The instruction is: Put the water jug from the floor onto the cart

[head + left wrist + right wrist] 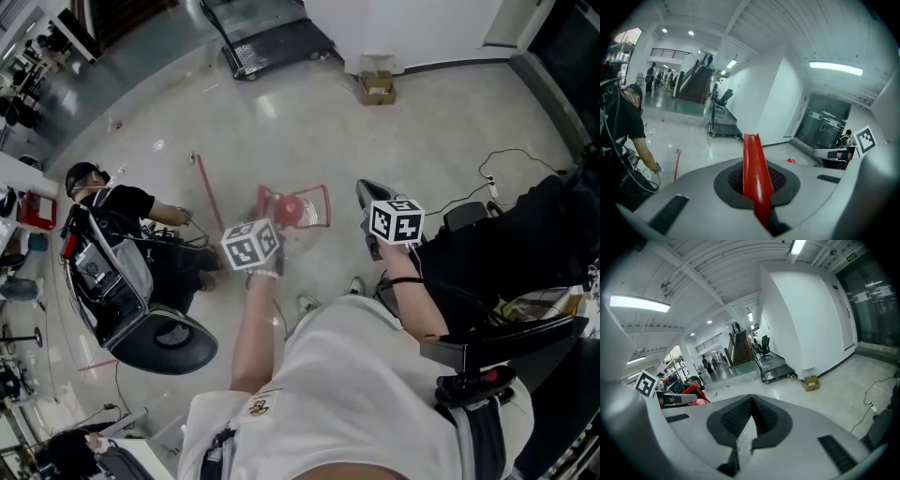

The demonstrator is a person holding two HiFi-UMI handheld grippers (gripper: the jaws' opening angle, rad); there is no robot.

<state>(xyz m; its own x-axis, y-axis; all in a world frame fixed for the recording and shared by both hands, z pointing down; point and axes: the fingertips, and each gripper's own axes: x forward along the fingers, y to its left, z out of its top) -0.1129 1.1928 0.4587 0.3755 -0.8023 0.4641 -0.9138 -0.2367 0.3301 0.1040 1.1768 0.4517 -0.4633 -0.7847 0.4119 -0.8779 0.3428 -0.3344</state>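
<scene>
The water jug (292,210), clear with a red cap, sits inside a red wire frame (322,199) between my two grippers, above the floor. My left gripper (265,210) is shut on a red strip of that frame (755,174), which runs up between its pads. To the right of the frame, my right gripper (362,192) is shut on a crinkled piece of clear plastic (743,439), apparently the jug's. The black flat cart (273,43) stands far off by the white wall, also seen from the left gripper (724,131) and the right gripper (777,372).
A person in black (127,208) crouches at the left beside an office chair (157,339). A red rod (208,195) lies on the floor near the frame. A cardboard box (377,88) stands by the wall. Cables (498,176) and dark equipment (525,246) are at the right.
</scene>
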